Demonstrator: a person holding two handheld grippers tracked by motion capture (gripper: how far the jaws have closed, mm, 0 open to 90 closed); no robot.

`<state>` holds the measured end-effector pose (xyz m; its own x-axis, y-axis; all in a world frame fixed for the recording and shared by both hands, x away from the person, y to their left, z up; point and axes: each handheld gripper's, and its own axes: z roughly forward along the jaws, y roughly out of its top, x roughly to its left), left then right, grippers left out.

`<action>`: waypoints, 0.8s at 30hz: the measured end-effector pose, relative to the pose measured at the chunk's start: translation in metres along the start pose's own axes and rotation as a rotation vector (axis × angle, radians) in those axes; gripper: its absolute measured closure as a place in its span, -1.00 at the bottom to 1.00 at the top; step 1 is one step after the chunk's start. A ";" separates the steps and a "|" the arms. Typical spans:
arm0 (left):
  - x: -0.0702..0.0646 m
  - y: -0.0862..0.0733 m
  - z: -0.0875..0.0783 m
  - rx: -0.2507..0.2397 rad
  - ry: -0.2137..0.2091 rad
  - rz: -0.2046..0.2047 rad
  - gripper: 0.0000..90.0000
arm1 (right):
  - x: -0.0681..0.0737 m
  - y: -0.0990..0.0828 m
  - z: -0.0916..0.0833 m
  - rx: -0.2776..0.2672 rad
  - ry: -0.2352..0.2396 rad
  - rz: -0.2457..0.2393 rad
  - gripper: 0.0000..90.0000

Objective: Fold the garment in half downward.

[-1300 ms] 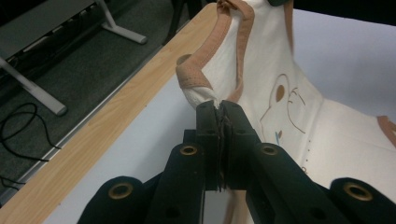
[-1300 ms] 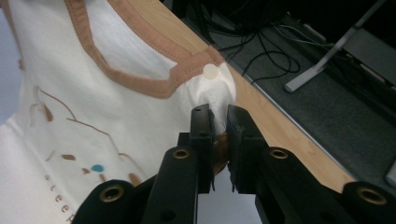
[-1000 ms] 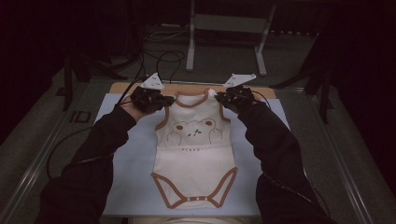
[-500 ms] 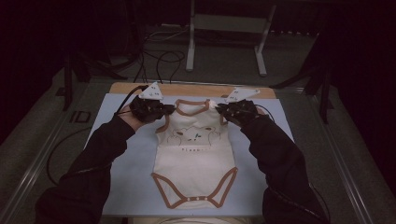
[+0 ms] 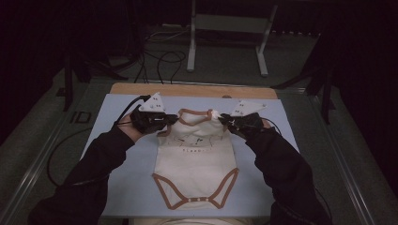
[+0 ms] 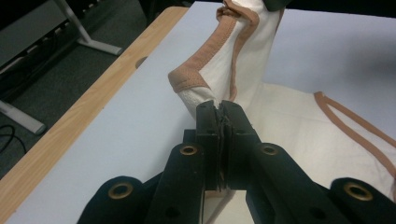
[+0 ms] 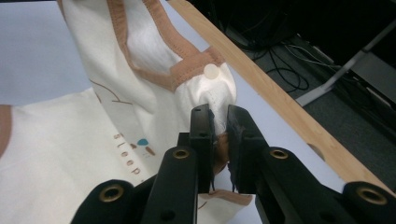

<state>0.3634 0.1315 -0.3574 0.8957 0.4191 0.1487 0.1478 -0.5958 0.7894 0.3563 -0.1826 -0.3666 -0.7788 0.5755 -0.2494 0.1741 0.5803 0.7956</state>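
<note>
Left gripper (image 5: 170,120) clamped on one shoulder of the cream bodysuit (image 5: 197,161), right gripper (image 5: 224,120) clamped on the other, jaws pressed together on bunched fabric in both gripper views. Bodysuit on the pale blue mat (image 5: 117,187), shoulders lifted off it, lower body and snap crotch lying flat toward the person. Probably very light, soft and limp, sagging between the two holds; best taken at the tan-bound shoulder seams (image 6: 196,79), where doubled cloth should resist slipping. Printed chest motif creased and hard to read; small lettering (image 7: 125,154) cut off by the jaws; snap button (image 7: 211,71) barely clear of the pinch.
</note>
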 end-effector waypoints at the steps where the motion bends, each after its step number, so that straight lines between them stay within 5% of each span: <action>1: -0.003 -0.001 0.000 0.002 0.005 0.007 0.95 | 0.001 -0.001 -0.001 -0.002 0.005 0.005 0.81; 24: -0.047 -0.028 0.006 0.009 -0.044 0.044 0.94 | 0.038 -0.034 -0.012 -0.002 0.074 0.017 0.81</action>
<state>0.3192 0.1245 -0.3901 0.9189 0.3620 0.1570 0.1111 -0.6192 0.7773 0.3134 -0.1876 -0.3962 -0.8180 0.5414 -0.1942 0.1867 0.5692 0.8007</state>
